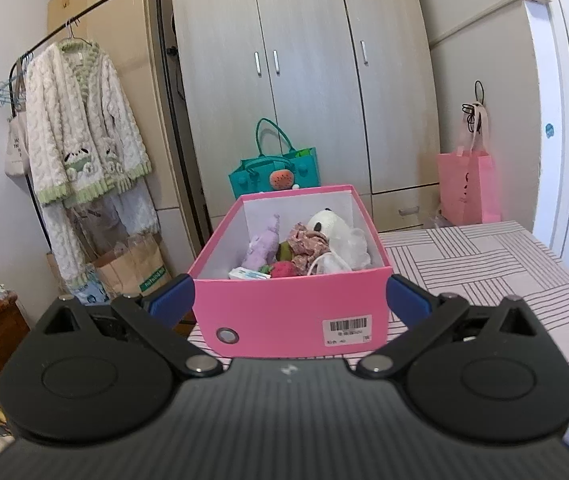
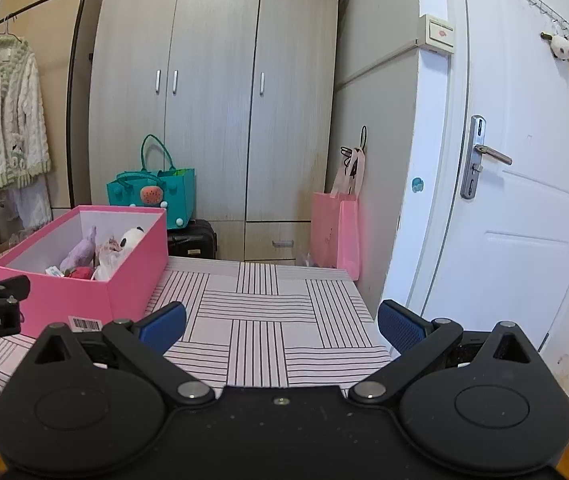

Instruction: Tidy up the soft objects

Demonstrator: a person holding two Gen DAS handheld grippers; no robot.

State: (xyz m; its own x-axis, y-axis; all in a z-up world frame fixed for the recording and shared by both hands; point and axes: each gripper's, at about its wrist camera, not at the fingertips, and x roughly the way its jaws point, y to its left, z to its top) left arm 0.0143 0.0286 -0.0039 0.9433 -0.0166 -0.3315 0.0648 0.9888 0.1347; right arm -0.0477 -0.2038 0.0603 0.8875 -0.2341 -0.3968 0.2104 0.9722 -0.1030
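A pink box (image 1: pixel 284 308) stands on the striped table (image 1: pixel 484 264). It holds several soft things: a purple plush (image 1: pixel 262 246), a white panda plush (image 1: pixel 326 222), a floral cloth (image 1: pixel 306 246), a red plush (image 1: pixel 284 269) and a white mesh item (image 1: pixel 350 246). My left gripper (image 1: pixel 290 300) is open and empty, with its blue pads on either side of the box's near end. The box also shows in the right wrist view (image 2: pixel 84 292) at the left. My right gripper (image 2: pixel 282 320) is open and empty above the bare tablecloth (image 2: pixel 260 320).
A wardrobe (image 2: pixel 212 100) stands behind the table. A teal bag (image 1: pixel 276 172) and a pink bag (image 1: pixel 468 188) stand by it. A clothes rack with a fleecy robe (image 1: pixel 84 132) is at the left. A white door (image 2: pixel 524 160) is at the right.
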